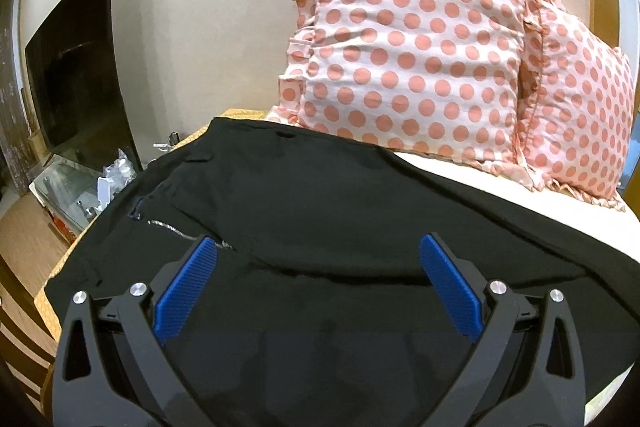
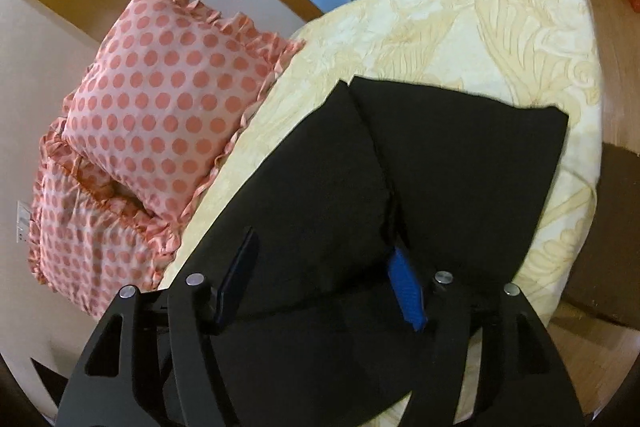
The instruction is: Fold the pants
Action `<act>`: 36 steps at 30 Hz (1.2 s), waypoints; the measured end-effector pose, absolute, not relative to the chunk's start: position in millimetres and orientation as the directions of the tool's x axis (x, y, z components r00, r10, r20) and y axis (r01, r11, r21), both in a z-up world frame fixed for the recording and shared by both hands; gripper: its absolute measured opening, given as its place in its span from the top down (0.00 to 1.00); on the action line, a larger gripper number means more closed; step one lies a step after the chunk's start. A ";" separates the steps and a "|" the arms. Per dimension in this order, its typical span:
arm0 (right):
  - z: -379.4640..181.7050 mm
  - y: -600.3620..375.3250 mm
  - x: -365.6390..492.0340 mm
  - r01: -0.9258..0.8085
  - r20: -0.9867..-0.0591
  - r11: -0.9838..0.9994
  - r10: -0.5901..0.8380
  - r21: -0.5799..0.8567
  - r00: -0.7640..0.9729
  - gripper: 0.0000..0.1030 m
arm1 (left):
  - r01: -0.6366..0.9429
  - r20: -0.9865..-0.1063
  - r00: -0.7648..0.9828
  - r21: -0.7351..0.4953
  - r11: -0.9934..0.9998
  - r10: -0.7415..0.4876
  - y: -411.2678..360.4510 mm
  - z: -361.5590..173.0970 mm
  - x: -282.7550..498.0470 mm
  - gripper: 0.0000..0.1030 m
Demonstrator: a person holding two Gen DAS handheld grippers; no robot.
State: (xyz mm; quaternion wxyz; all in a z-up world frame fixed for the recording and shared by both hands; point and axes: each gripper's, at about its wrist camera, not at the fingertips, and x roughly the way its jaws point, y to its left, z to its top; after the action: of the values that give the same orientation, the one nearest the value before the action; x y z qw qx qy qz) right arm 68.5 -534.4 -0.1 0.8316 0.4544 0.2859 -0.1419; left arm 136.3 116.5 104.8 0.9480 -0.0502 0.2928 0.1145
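Observation:
Black pants [image 1: 304,203] lie spread flat on a bed with a cream patterned sheet [image 2: 460,27]. In the left wrist view the waist end with a silver zipper line [image 1: 180,230] faces left. My left gripper [image 1: 318,251] is open just above the pants, its blue pads [image 1: 186,291] wide apart and empty. In the right wrist view the two legs [image 2: 460,163] lie side by side, with the hems at the far end. My right gripper [image 2: 324,251] is open over the legs, its right blue pad [image 2: 406,293] near the gap between them.
Two pink polka-dot pillows [image 1: 420,55] lean against the wall at the head of the bed, and they also show in the right wrist view [image 2: 160,107]. A dark TV [image 1: 76,79] and a glass stand with clutter [image 1: 80,187] are left of the bed. Wooden floor [image 2: 616,67] lies beyond the bed's foot.

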 end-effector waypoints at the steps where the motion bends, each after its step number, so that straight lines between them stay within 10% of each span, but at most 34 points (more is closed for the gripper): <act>1: -1.4 -534.4 69.5 0.502 -0.608 0.547 0.018 0.671 0.794 0.52 | -0.253 -0.570 0.799 -0.030 0.967 0.192 121.2 107.3 141.2 0.02; 4: -10.2 -537.3 76.1 0.488 -0.607 0.549 0.045 0.679 0.793 0.96 | -0.246 -0.574 0.802 -0.063 0.967 0.167 132.6 110.0 153.0 0.02; 13: 18.4 -564.3 50.6 0.442 -0.497 0.549 -0.054 0.710 0.866 0.96 | -0.279 -0.559 0.802 -0.038 0.960 0.211 153.1 114.9 211.0 0.02; 28: -1.7 -574.9 65.4 0.479 -0.562 0.560 -0.028 0.676 0.826 0.96 | -0.515 -0.842 0.491 -0.074 0.854 0.224 229.4 62.1 413.9 0.17; 33: 7.3 -570.3 69.2 0.473 -0.561 0.605 -0.052 0.641 0.826 0.96 | -0.542 -0.865 0.473 -0.135 0.829 0.168 250.5 47.4 419.1 0.86; 36: 14.7 -571.2 71.7 0.458 -0.548 0.625 -0.059 0.632 0.835 0.96 | -0.534 -0.836 0.531 -0.205 0.820 0.136 256.8 60.0 387.9 0.92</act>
State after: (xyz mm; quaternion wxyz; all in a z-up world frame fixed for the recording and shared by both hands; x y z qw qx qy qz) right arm 71.7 -571.2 14.7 0.8672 0.4065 0.2458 -0.1491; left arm 387.9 256.8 60.0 0.8456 -0.2250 0.4417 0.1981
